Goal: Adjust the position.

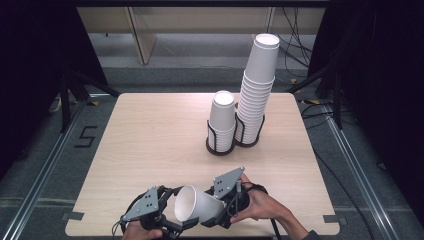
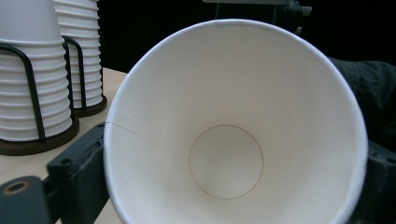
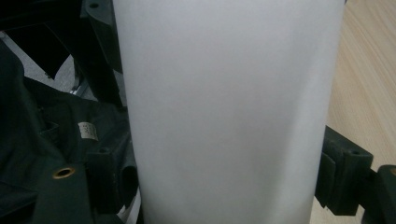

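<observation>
Paper cup (image 1: pixel 196 204) is lying sideways between both tools at the table's (image 1: pixel 150 140) near edge. Left gripper (image 1: pixel 172 222) is pinching its rim; right gripper (image 1: pixel 220 217) is clamping its body. Excess squeeze risks crushing the wall; opposed pulls risk tearing it, well apart from the racked stacks (image 1: pixel 221 122).

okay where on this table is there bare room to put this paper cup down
The left half of the table is bare, from its far edge to the left gripper. The strip between the cup and the short stack is free too. It is crowded at the far right, where the tall stack stands.
</observation>
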`<state>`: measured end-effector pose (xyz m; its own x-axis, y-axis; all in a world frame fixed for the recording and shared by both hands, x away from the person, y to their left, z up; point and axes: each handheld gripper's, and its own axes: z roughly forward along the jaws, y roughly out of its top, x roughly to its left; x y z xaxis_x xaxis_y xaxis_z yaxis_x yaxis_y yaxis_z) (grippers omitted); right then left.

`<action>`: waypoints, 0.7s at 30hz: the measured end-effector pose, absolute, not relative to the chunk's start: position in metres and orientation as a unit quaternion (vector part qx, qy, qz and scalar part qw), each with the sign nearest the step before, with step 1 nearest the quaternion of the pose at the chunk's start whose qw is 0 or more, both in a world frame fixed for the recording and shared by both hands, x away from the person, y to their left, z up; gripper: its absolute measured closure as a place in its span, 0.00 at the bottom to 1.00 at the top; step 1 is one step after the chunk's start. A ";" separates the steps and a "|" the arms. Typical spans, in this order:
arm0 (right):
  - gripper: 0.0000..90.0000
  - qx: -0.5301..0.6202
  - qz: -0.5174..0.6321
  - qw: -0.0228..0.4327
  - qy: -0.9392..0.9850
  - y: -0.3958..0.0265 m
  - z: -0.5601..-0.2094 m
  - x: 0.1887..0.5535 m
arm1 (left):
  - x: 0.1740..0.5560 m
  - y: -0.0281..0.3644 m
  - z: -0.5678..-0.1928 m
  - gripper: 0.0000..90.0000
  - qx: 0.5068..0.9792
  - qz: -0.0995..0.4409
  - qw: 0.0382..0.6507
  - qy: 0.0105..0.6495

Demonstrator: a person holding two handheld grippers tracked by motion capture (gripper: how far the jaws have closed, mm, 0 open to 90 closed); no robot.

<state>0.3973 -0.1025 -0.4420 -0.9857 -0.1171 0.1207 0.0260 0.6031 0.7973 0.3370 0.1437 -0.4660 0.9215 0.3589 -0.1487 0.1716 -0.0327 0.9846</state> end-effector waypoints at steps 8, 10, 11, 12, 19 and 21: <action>0.20 -0.005 -0.435 0.078 -0.897 -0.103 -0.444 0.398 | 0.337 0.145 -0.465 0.10 0.720 0.085 0.663 0.188; 0.19 -0.013 -0.438 0.065 -0.896 -0.105 -0.442 0.399 | 0.338 0.146 -0.463 0.10 0.722 0.091 0.658 0.197; 0.17 -0.016 -0.436 0.058 -0.898 -0.107 -0.440 0.400 | 0.338 0.147 -0.463 0.10 0.723 0.094 0.655 0.199; 0.18 -0.022 -0.438 0.047 -0.897 -0.109 -0.436 0.399 | 0.339 0.148 -0.463 0.10 0.727 0.100 0.648 0.206; 0.20 -0.019 -0.410 -0.011 -0.912 -0.104 -0.429 0.390 | 0.340 0.148 -0.462 0.10 0.732 0.109 0.637 0.216; 0.20 -0.016 -0.395 -0.019 -0.918 -0.098 -0.432 0.387 | 0.339 0.148 -0.462 0.10 0.738 0.109 0.631 0.215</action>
